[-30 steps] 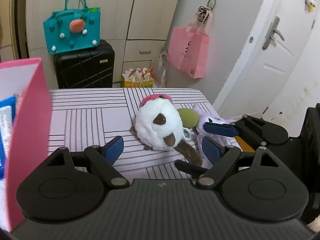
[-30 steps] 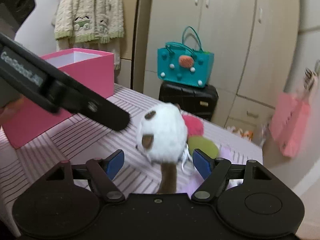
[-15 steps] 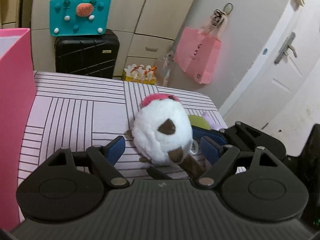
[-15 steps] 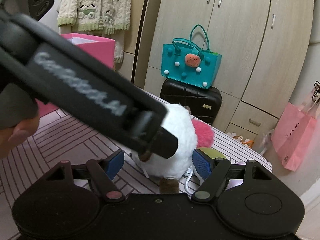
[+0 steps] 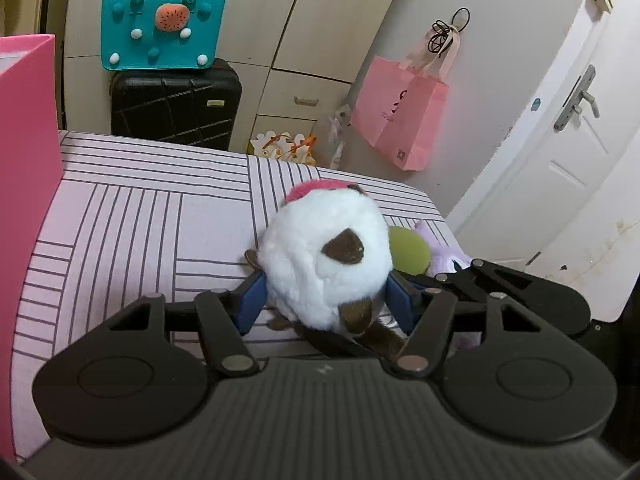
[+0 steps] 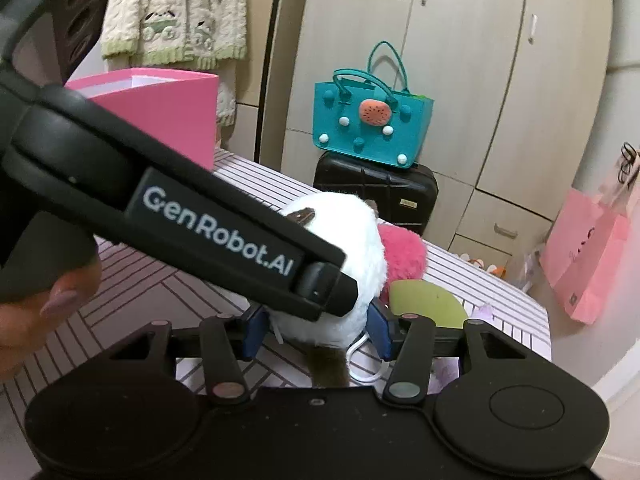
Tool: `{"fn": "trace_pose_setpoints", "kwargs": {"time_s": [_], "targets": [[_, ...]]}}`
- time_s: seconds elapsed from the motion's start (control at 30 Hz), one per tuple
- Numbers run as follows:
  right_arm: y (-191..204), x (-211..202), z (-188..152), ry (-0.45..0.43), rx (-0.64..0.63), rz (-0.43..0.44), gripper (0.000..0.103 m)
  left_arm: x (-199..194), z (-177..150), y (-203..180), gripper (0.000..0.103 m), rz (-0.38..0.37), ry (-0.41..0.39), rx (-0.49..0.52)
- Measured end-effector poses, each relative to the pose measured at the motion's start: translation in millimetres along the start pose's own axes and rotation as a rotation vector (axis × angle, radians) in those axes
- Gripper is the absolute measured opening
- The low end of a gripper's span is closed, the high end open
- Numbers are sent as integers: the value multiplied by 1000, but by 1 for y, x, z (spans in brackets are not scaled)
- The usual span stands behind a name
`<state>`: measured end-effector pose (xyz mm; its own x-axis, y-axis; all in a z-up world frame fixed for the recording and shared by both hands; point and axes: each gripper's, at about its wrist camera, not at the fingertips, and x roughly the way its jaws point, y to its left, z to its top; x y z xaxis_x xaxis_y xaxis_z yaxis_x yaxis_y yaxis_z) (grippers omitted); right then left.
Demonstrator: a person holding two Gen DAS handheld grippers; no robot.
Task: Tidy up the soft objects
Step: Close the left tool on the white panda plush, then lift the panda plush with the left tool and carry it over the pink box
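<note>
A white plush toy with brown patches (image 5: pixel 328 264) lies on the striped table (image 5: pixel 140 220). My left gripper (image 5: pixel 324 300) is closed around its sides, blue pads pressed into the fur. My right gripper (image 6: pixel 316 328) also squeezes the same white plush (image 6: pixel 360 240) from the other side. The left gripper's black body (image 6: pixel 180 216) crosses the right wrist view. Behind the plush lie a pink fluffy toy (image 6: pixel 404 256), a green round toy (image 5: pixel 410 250) and a purple plush (image 5: pixel 444 256).
An open pink box (image 6: pixel 168 112) stands on the table's left; it also shows in the left wrist view (image 5: pixel 24 140). Beyond the table stand a black suitcase (image 5: pixel 176 104) with a teal bag (image 5: pixel 164 28), and a pink bag (image 5: pixel 400 116) hangs on the wall.
Both grippers moved in onto the white plush and closed on it; earlier their jaws were wide open and short of the toy.
</note>
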<state>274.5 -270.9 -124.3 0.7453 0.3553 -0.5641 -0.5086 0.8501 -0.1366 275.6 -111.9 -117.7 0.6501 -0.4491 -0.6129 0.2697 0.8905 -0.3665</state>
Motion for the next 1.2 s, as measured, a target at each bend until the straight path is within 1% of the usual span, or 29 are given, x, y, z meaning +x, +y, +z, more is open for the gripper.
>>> {"fn": "trace_pose_setpoints", "kwargs": {"time_s": [0.1, 0.2, 0.33, 0.5, 0.6, 0.73, 0.8, 0.97, 1.03, 1.2], "targets": [[-1, -1, 1, 2, 40, 10, 55, -2, -1, -1, 59, 3, -2, 8], [0, -4, 1, 16, 94, 8, 55, -5, -2, -1, 59, 2, 6, -16], [-1, -7, 0, 30, 169, 5, 55, -9, -4, -7, 58, -3, 16, 15], [8, -17, -5, 41, 214, 6, 56, -19, -7, -12, 57, 1, 47, 44], [18, -21, -5, 76, 216, 6, 56, -26, -10, -16, 57, 28, 103, 76], [28, -36, -4, 112, 226, 32, 56, -41, -13, -19, 56, 41, 163, 117], [33, -43, -3, 128, 237, 39, 56, -49, -14, -20, 56, 33, 190, 124], [48, -63, 0, 178, 272, 25, 56, -64, -17, -19, 56, -7, 257, 126], [52, -72, -2, 184, 277, 25, 56, -70, -17, -21, 56, -17, 281, 145], [57, -87, 0, 187, 316, 71, 56, -90, -18, -26, 56, -15, 303, 200]]}}
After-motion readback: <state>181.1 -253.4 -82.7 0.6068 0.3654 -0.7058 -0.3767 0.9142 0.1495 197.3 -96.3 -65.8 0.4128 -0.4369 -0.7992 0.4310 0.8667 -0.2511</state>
